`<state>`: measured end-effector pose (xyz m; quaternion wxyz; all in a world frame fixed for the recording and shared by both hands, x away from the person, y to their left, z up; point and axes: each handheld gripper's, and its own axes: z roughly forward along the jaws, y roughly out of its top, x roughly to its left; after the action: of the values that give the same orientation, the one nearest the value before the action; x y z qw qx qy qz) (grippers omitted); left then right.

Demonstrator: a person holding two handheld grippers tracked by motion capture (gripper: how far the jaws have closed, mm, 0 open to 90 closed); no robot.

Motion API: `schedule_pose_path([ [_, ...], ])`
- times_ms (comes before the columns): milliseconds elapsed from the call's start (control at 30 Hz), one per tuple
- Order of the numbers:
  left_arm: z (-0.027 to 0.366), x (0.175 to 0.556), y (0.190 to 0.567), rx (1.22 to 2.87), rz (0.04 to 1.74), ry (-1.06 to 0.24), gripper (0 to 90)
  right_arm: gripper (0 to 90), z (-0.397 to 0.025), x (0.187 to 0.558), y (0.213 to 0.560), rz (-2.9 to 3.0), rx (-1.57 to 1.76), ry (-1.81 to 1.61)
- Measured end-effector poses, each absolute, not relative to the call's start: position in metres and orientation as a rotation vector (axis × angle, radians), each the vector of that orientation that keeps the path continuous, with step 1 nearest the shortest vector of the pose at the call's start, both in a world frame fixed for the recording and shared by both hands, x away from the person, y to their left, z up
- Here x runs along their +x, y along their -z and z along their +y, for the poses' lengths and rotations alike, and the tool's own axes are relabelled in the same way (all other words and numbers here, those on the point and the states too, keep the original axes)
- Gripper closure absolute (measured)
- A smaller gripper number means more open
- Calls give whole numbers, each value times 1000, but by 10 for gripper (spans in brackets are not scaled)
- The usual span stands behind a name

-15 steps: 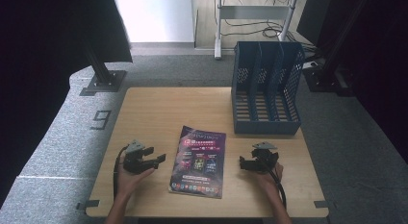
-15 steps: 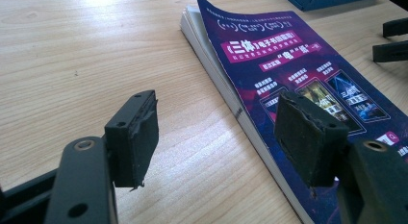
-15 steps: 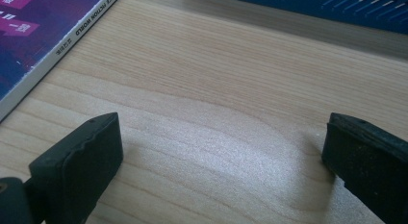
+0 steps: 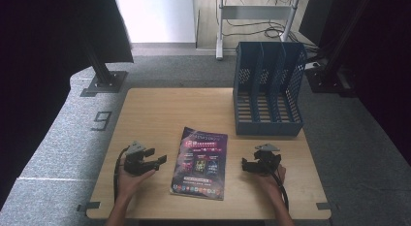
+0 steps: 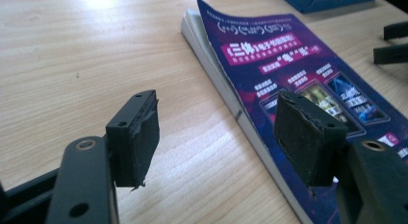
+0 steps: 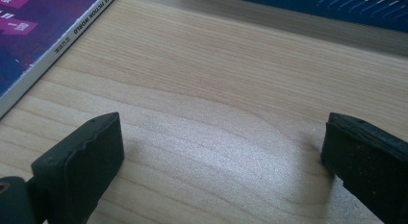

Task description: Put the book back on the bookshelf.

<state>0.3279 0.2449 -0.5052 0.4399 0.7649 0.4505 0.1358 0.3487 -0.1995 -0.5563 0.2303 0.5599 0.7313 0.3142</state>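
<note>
A purple magazine [image 4: 200,163] lies flat between the left gripper [image 4: 158,161] and right gripper [image 4: 246,165], both with jaws apart and empty, each just beside it

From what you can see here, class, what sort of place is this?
Probably a lab or office set up for recording: a wooden table holding a magazine and a blue file rack, dark curtains around it, and a metal stand with cables behind.

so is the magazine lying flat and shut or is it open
Shut and flat on the table: the magazine shows its purple cover, though one cover corner curls up slightly in the left gripper view.
</note>
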Motion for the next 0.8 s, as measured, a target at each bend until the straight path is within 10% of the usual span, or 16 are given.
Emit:
schedule_pose_path([
  [800,241,328,506,1923,1103,-315,325,149,-199,333,536,1910,1497,-1022],
])
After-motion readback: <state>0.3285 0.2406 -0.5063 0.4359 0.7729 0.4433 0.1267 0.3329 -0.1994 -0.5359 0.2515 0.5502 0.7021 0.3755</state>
